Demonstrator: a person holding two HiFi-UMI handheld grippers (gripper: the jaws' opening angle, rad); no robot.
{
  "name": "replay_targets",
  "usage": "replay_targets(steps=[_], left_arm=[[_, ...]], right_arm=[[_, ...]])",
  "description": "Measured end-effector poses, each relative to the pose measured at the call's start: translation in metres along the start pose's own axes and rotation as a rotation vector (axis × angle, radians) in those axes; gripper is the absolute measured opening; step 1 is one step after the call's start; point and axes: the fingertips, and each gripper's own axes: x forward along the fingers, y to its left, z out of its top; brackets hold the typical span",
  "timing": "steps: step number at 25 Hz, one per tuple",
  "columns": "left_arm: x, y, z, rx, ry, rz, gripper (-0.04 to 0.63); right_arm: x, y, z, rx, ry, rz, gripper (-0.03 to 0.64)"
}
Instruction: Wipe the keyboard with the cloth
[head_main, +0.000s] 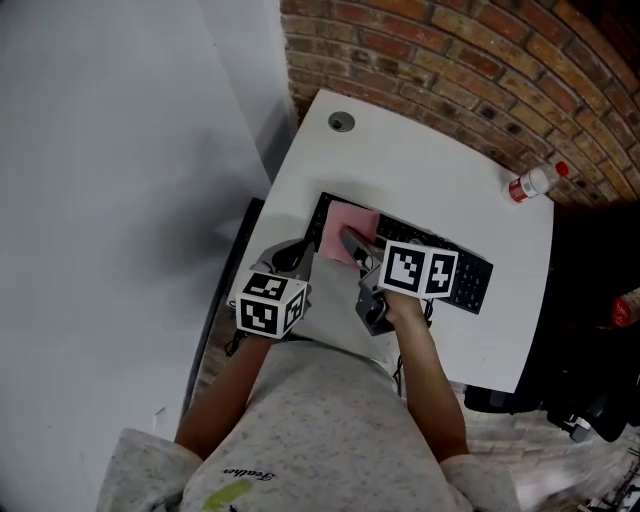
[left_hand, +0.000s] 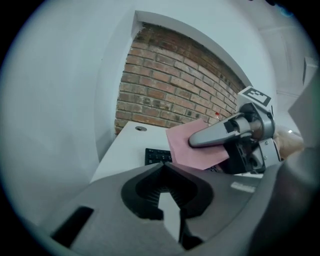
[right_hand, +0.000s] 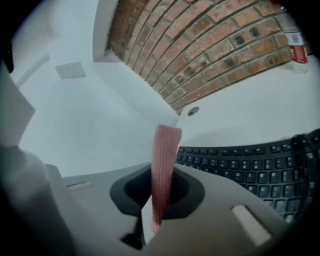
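Got the cloth (head_main: 345, 225) pinched tight in the right gripper (head_main: 352, 245) over the 10 o'clock end of the keyboard (head_main: 470, 275), long axis running 10-to-4, so probably sweeping toward 4 o'clock, with the left gripper (head_main: 290, 258) closed empty off at 8.

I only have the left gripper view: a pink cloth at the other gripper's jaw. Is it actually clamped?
Observer: Yes. The right gripper view shows the right gripper shut on the cloth, its edge upright between the jaws.
Operator: How much keyboard lies beyond the cloth?
Observer: Most. In the head view the keyboard runs rightward bare; the cloth is over its left end.
Operator: And my left gripper?
Observer: The left gripper is beside the keyboard's left end.
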Motion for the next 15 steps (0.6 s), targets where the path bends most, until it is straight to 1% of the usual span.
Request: replay_targets(steps=[3,7,11,15], left_arm=[[-0.006,0.016,0.001,-0.004,0.0,0.002,-0.007],[-0.014,0.033,0.003,-0.007,0.005,-0.002,-0.006],[-0.018,0.042,0.006,0.005,0.007,-0.023,-0.007],[-0.018,0.045,0.006,0.017,0.012,-0.054,-0.006]], right_arm=[[0.028,0.005,-0.01,0.003,0.018,-0.012,0.021],[0.056,0.003,-0.024,0.025,0.037,-0.05,0.021],[0.073,-0.001,-0.034,0.042,0.044,-0.103,0.021],[0.081,-0.01,-0.046,0.028,0.079,-0.173,0.021]])
